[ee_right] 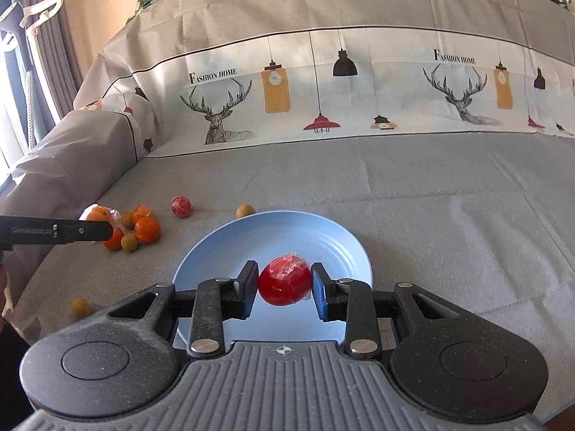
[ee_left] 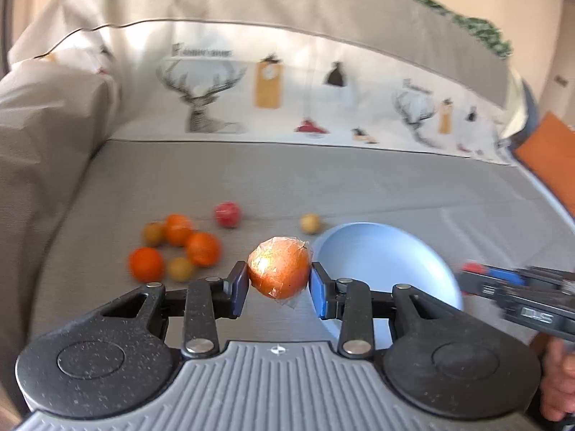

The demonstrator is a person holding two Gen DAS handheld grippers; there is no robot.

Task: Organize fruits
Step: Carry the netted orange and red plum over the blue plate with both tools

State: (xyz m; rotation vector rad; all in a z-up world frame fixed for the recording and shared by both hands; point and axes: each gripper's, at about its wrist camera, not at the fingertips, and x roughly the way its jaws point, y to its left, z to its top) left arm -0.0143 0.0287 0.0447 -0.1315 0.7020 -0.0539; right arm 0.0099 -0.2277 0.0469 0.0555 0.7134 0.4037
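My left gripper (ee_left: 279, 280) is shut on a plastic-wrapped orange (ee_left: 279, 267) and holds it above the grey cover, left of the blue plate (ee_left: 388, 251). My right gripper (ee_right: 284, 285) is shut on a wrapped red fruit (ee_right: 284, 280) over the blue plate (ee_right: 316, 230). The left gripper and its orange (ee_right: 95, 212) also show at the left of the right wrist view. Loose oranges (ee_left: 203, 249) and small yellow-green fruits (ee_left: 181, 268) lie in a cluster on the cover. Another red fruit (ee_left: 227, 214) and a yellow fruit (ee_left: 310, 223) lie behind them.
The surface is a grey sofa cover with a printed backrest (ee_right: 323, 89) behind and a padded armrest (ee_right: 72, 151) at the left. One small yellow fruit (ee_right: 81, 307) lies near the front left edge. The right gripper's body (ee_left: 521, 298) shows beside the plate.
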